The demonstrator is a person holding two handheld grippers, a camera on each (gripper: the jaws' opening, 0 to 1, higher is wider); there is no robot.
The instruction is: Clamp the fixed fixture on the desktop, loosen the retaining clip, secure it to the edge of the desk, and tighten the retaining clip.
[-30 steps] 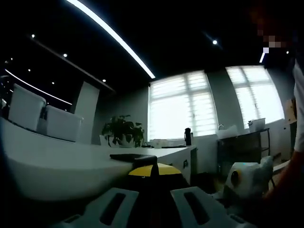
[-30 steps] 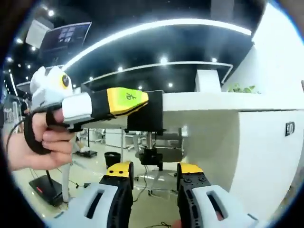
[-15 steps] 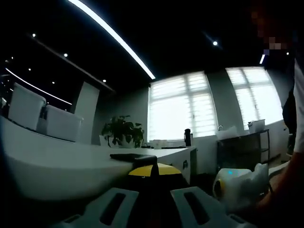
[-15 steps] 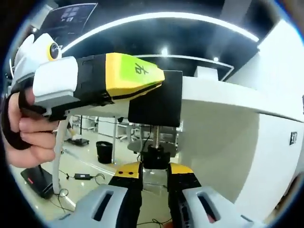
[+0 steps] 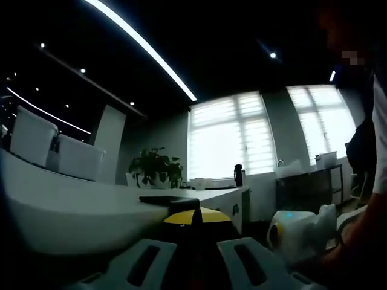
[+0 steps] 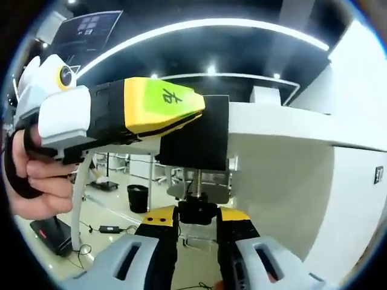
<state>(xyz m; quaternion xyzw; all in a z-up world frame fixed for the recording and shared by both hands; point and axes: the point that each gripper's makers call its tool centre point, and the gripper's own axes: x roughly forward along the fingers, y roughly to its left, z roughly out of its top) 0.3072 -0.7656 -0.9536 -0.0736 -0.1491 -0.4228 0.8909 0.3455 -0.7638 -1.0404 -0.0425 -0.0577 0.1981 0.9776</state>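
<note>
- Landmark: worktop (image 6: 284, 124) edge. The clamp (image 6: 202, 142), a black bracket, sits hooked over that edge, body on the front face, screw (image 6: 196, 180) hanging below.
- My left tool (image 6: 163, 112) comes into the right gripper view from the left, yellow tip against the clamp's upper side. In its own view the left tool (image 5: 196, 241) has its jaws close together on the dark clamp body, so I read it as pinching the clamp. Judgement: it pins the clamp to the edge while the screw is worked.
- My right tool (image 6: 198, 225) sits under the edge, jaws closed in on the black knob (image 6: 196, 212) at the screw's lower end. Looks like a grip for turning; contact on both sides is likely, not certain.
- Step, as I judge it: clamp is placed, tightening is in hand.
- Room: open floor space below the edge, so the right tool has swing room. White worktop panel (image 6: 290, 193) stands just right of the knob, so that side is tighter. Left of the clamp, a hand (image 6: 39, 175) holds the left tool.
- Worktop top beyond the clamp is bare nearby; a plant (image 5: 156, 167) stands well apart.
</note>
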